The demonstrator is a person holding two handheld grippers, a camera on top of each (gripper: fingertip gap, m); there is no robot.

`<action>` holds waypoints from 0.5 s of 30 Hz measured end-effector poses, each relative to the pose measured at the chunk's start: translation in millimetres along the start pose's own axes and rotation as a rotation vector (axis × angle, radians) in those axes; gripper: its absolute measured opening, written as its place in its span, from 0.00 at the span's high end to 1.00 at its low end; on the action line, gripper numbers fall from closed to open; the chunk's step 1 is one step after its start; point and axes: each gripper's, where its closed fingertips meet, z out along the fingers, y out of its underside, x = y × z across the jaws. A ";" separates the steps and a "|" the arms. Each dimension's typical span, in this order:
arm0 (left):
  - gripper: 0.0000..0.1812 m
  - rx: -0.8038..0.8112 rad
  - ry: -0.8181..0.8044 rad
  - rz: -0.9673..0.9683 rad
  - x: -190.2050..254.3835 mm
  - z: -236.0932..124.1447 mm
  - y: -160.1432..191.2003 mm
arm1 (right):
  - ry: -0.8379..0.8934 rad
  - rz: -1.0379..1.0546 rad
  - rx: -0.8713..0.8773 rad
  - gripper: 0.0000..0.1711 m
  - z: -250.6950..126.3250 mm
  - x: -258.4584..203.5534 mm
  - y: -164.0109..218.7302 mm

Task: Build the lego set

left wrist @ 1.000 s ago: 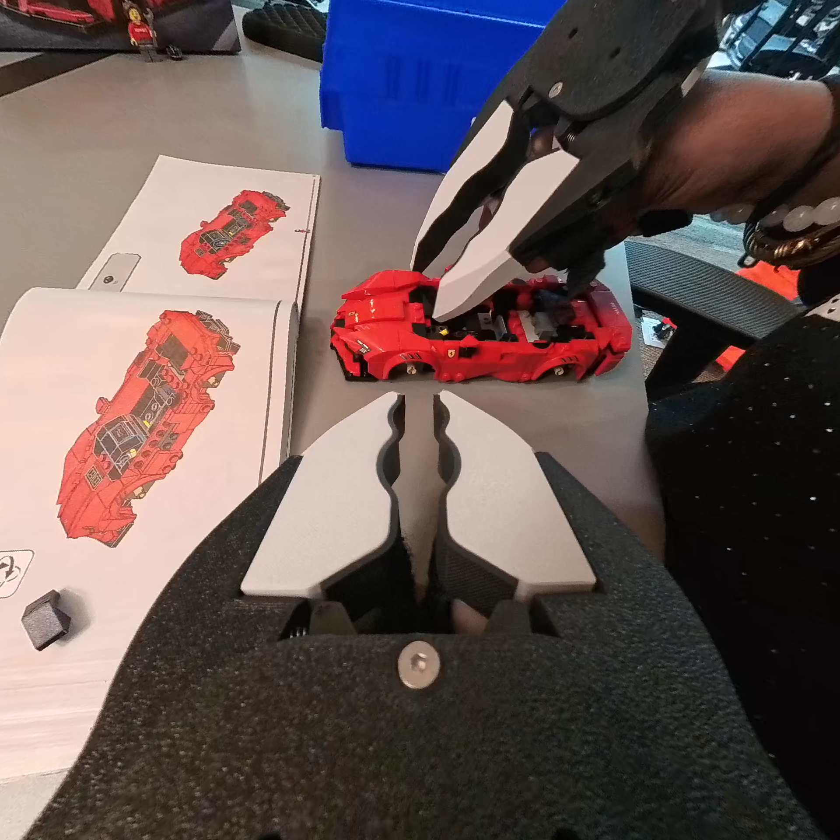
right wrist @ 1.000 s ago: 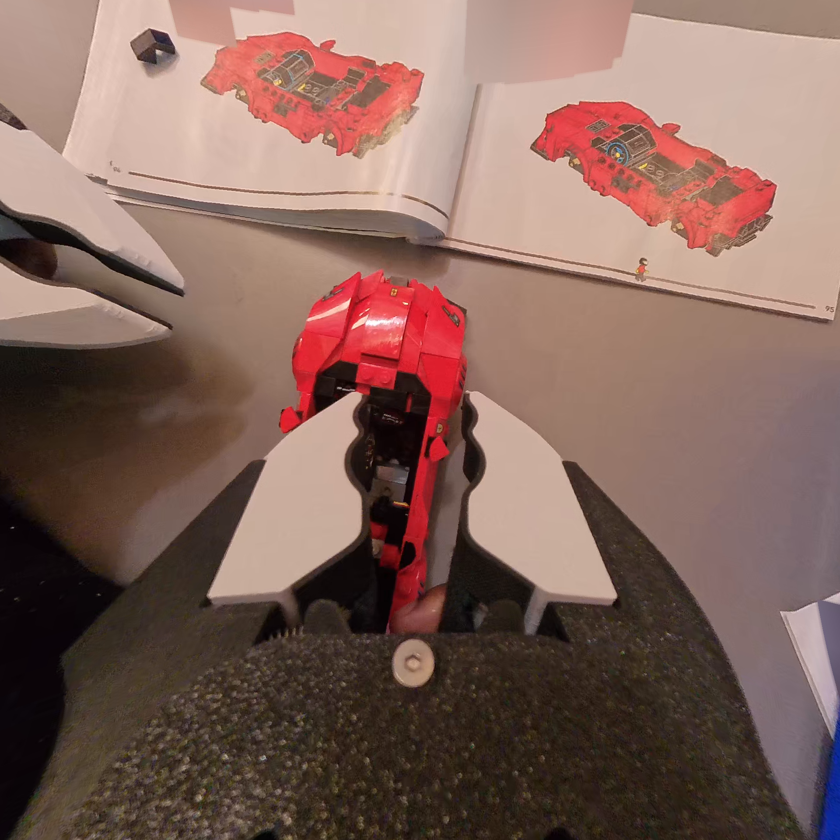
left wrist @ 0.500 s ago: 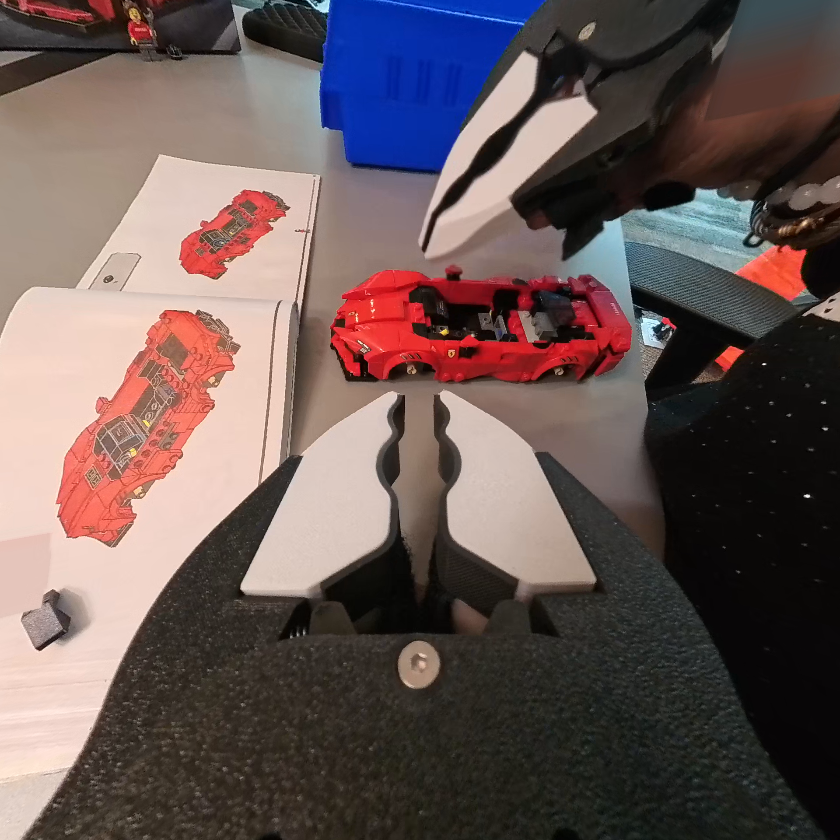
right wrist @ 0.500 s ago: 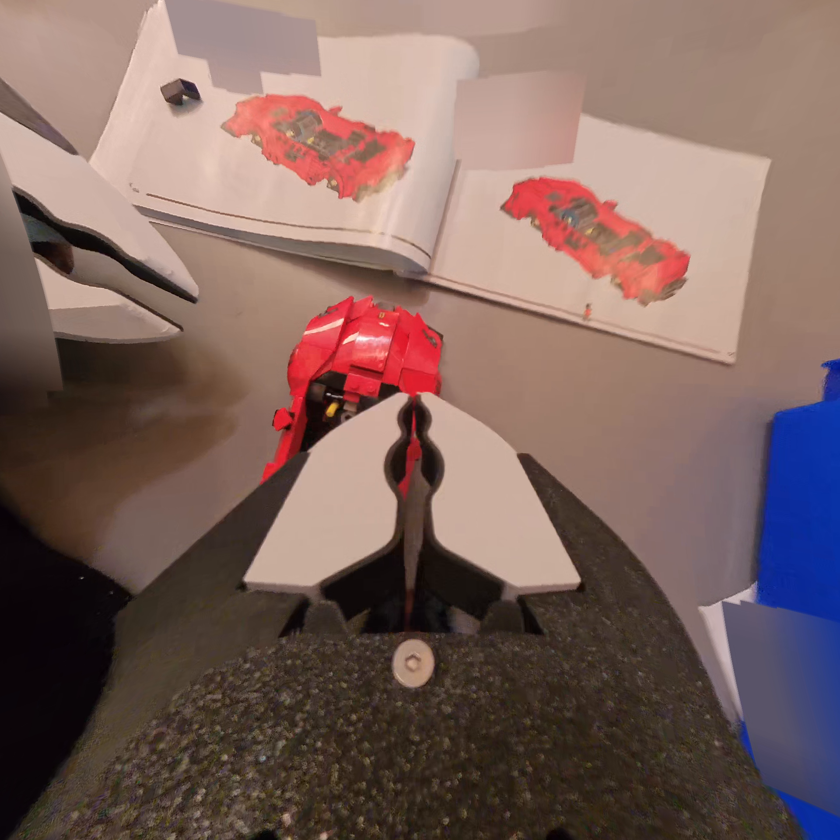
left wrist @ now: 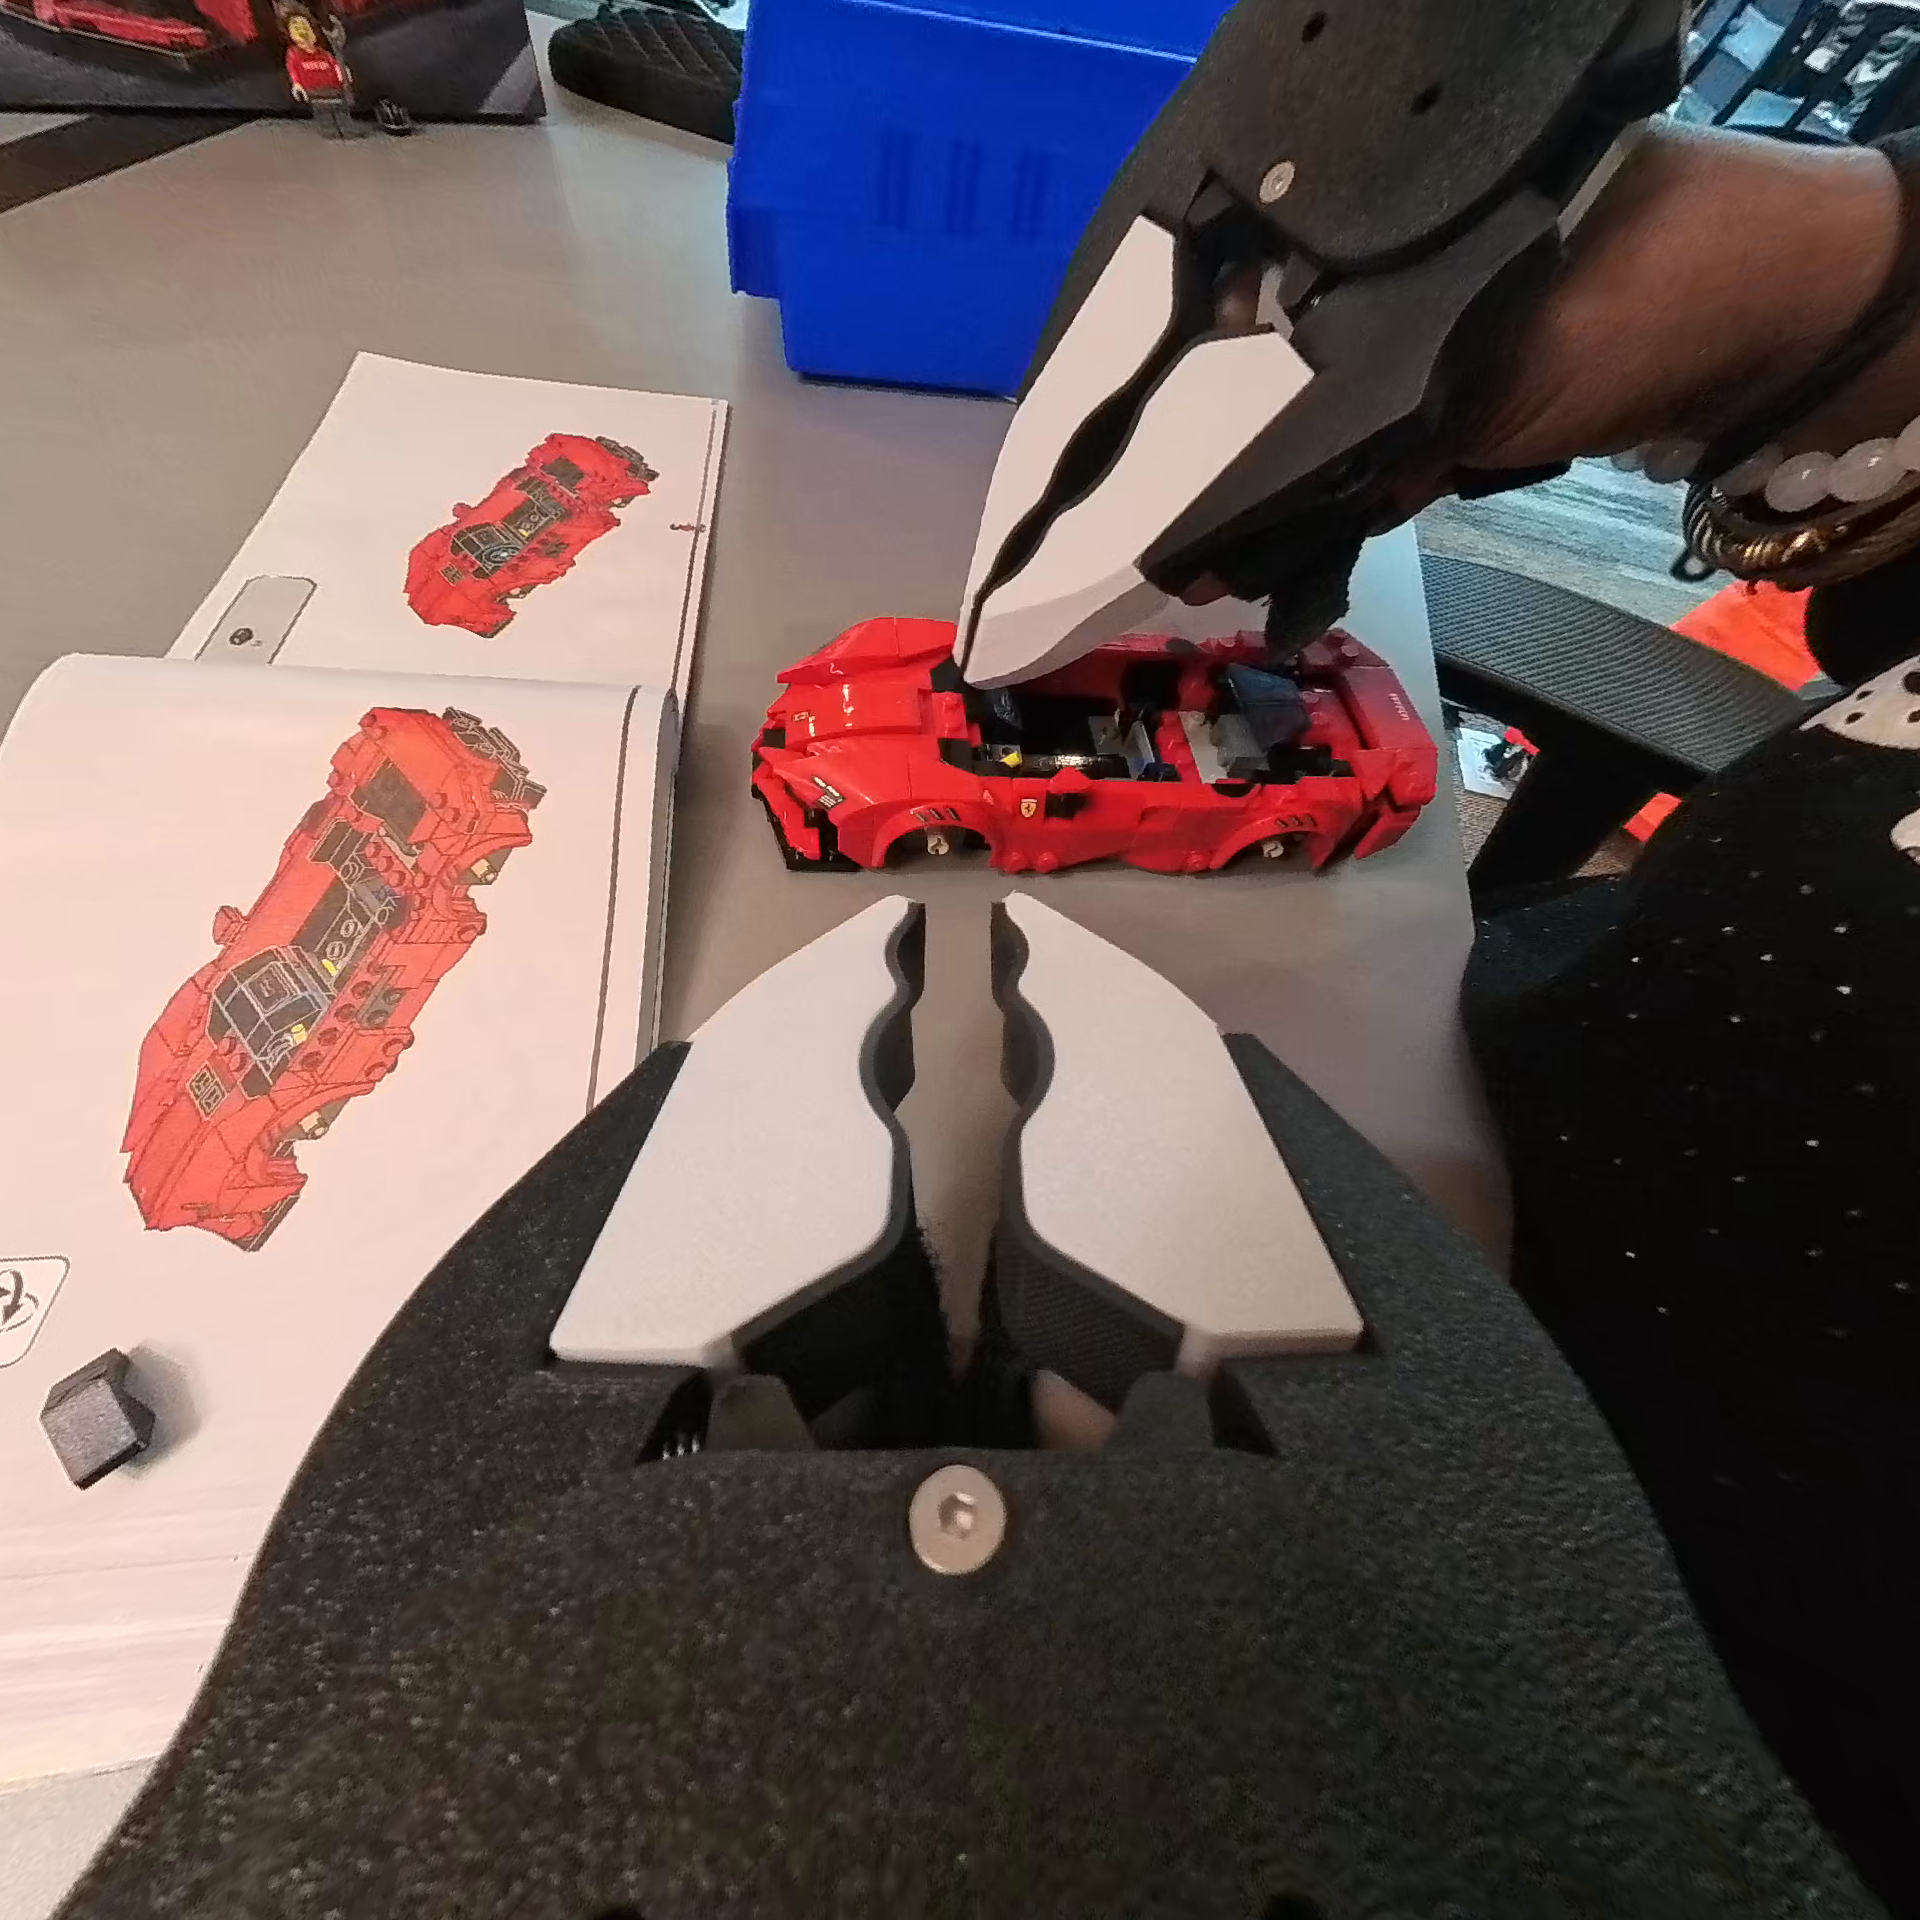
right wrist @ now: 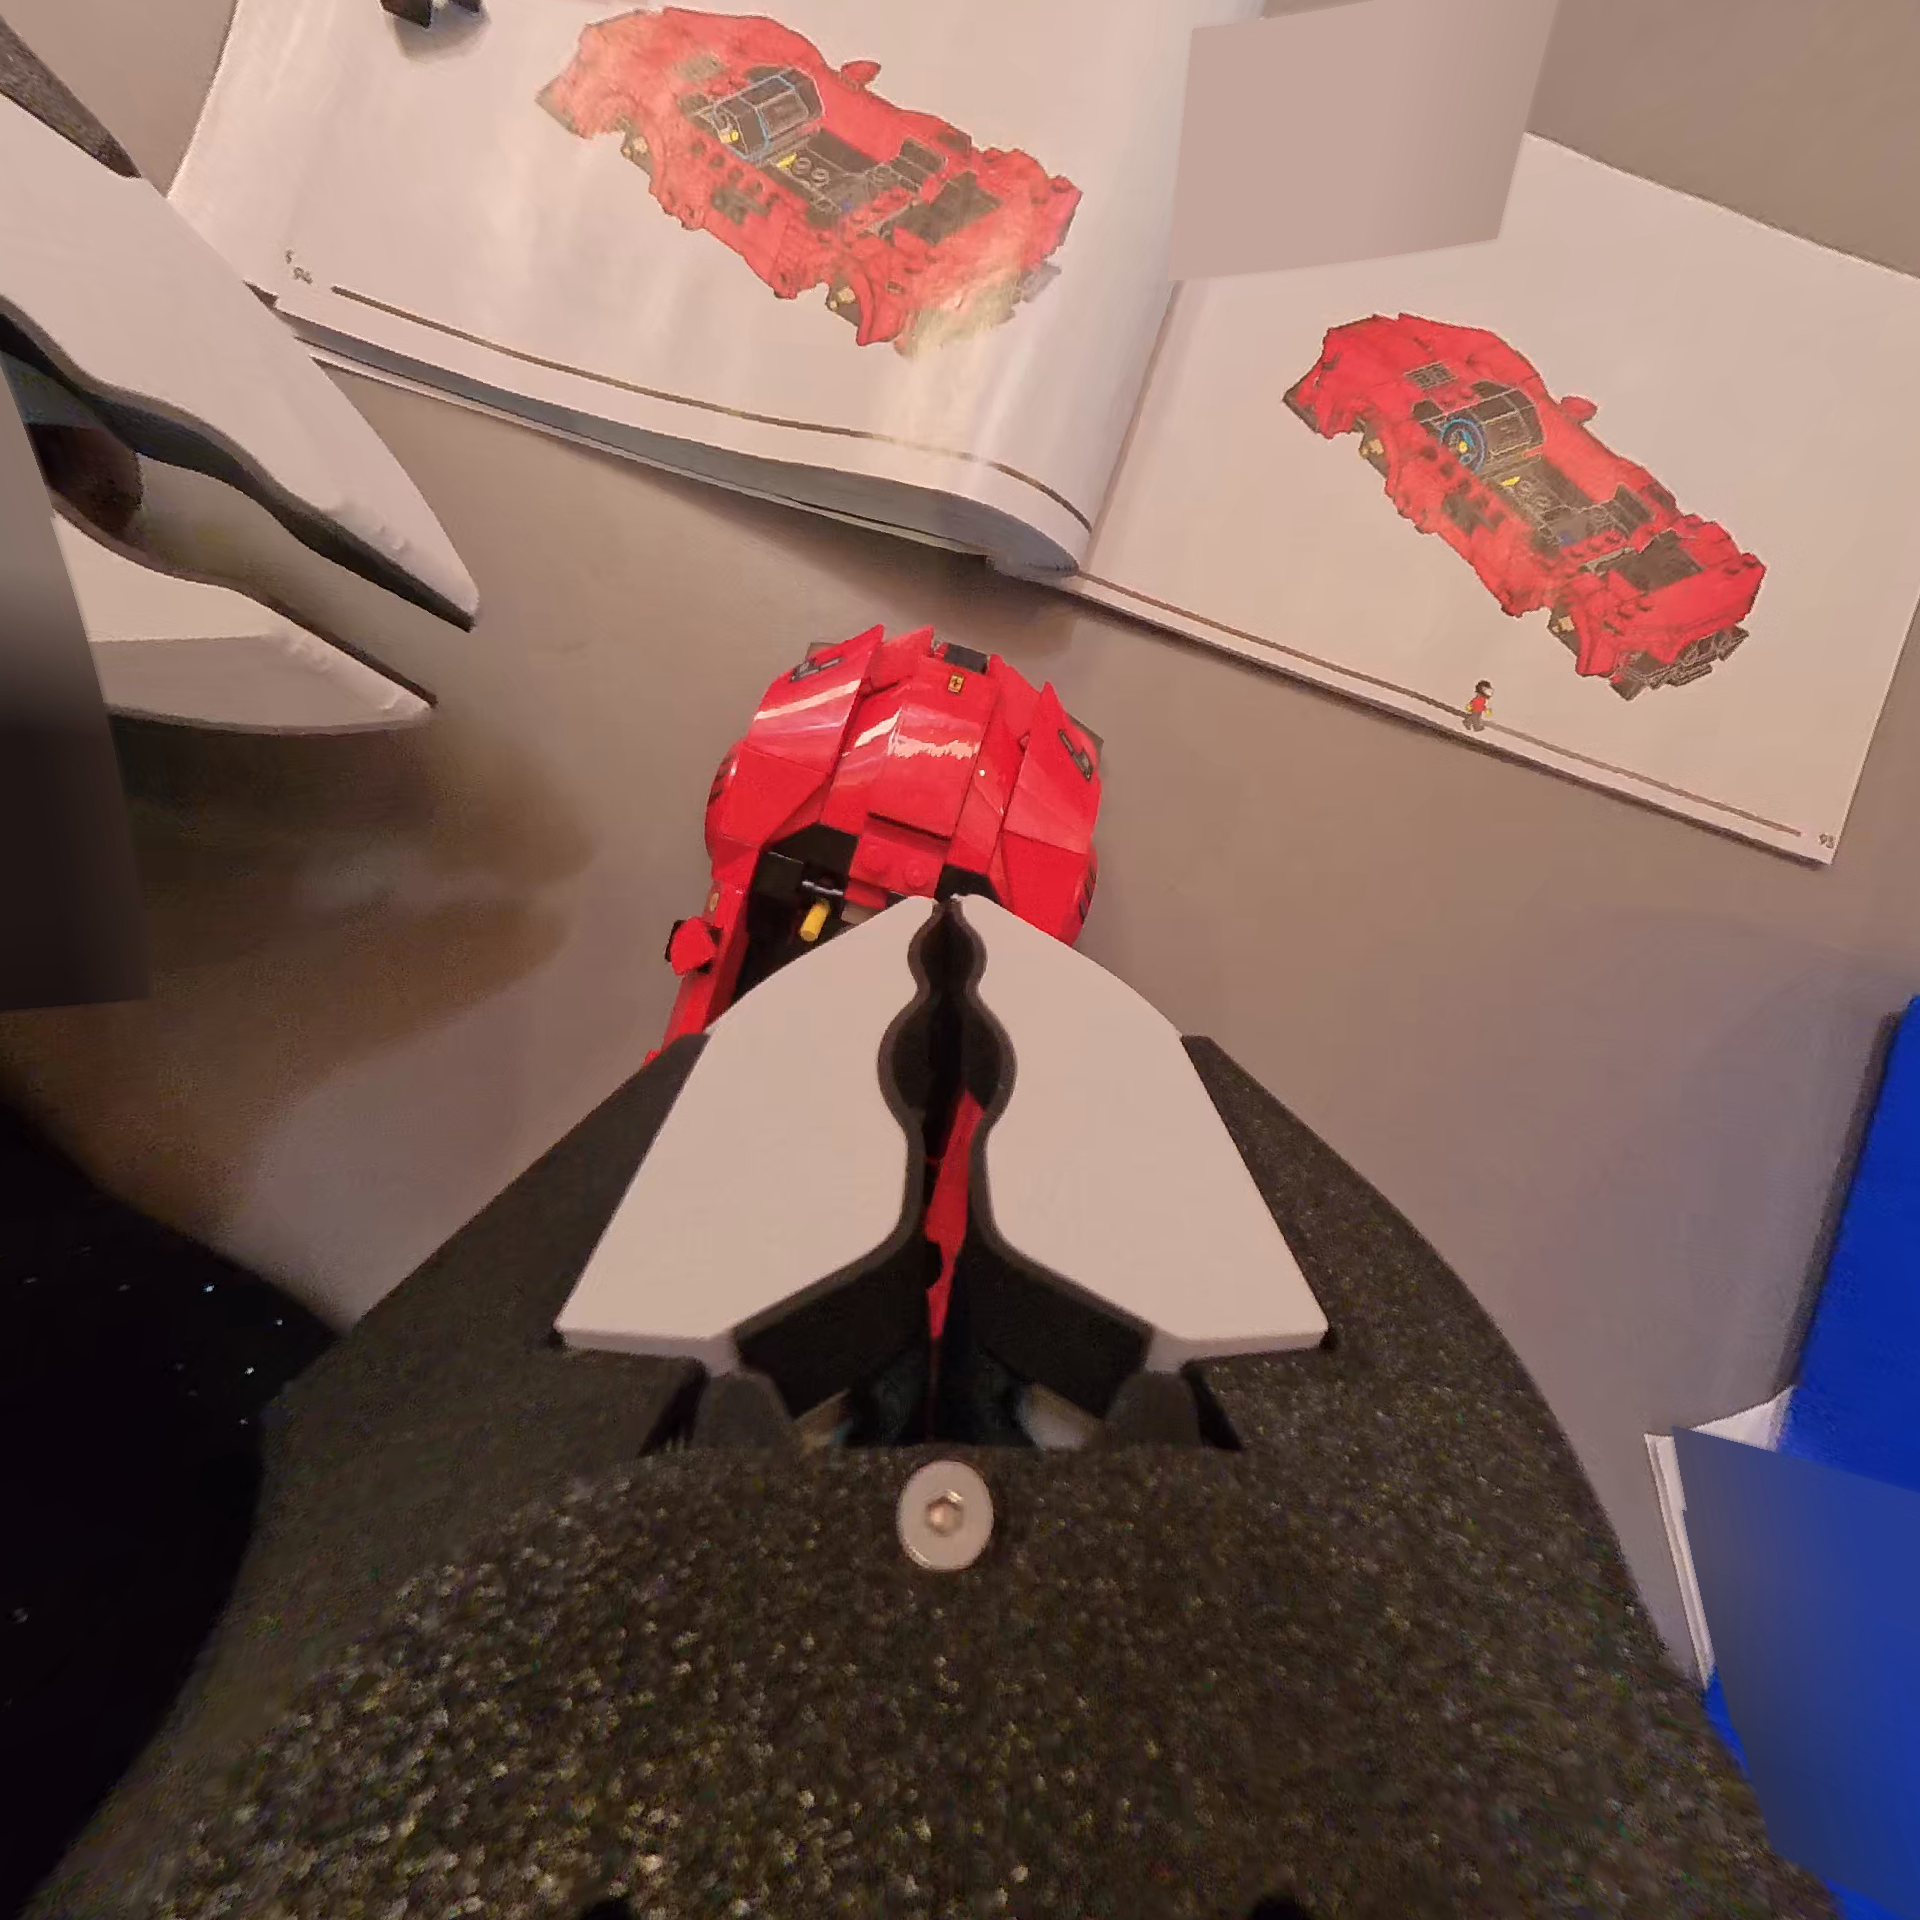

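We've got the red car [left wrist: 1091,769] sitting on the desk [left wrist: 520,270] by the open manual [left wrist: 343,935], right tool [left wrist: 971,665] pinched closed with its tips in the cockpit, left tool [left wrist: 956,914] slightly open, empty.

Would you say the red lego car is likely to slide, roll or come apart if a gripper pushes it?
The red lego car has no tyres fitted, so it would probably slide, not roll. Its glossy body looks slippery. Built from many small pieces, it may shed parts under a hard push.
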 end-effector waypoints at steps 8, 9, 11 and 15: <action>0.94 -0.002 0.003 -0.001 0.2 0.2 0.3 | 0.045 -0.049 -0.005 1.00 0.1 0.0 0.1; 0.94 -0.003 0.003 -0.001 0.3 0.2 0.4 | 0.060 -0.060 -0.002 1.00 0.0 0.1 0.2; 0.94 -0.004 0.003 -0.001 0.4 0.3 0.5 | 0.095 -0.087 0.006 1.00 0.0 0.3 0.2; 0.94 -0.008 0.004 0.001 0.7 0.6 1.0 | 0.138 -0.114 0.001 1.00 0.6 0.7 1.2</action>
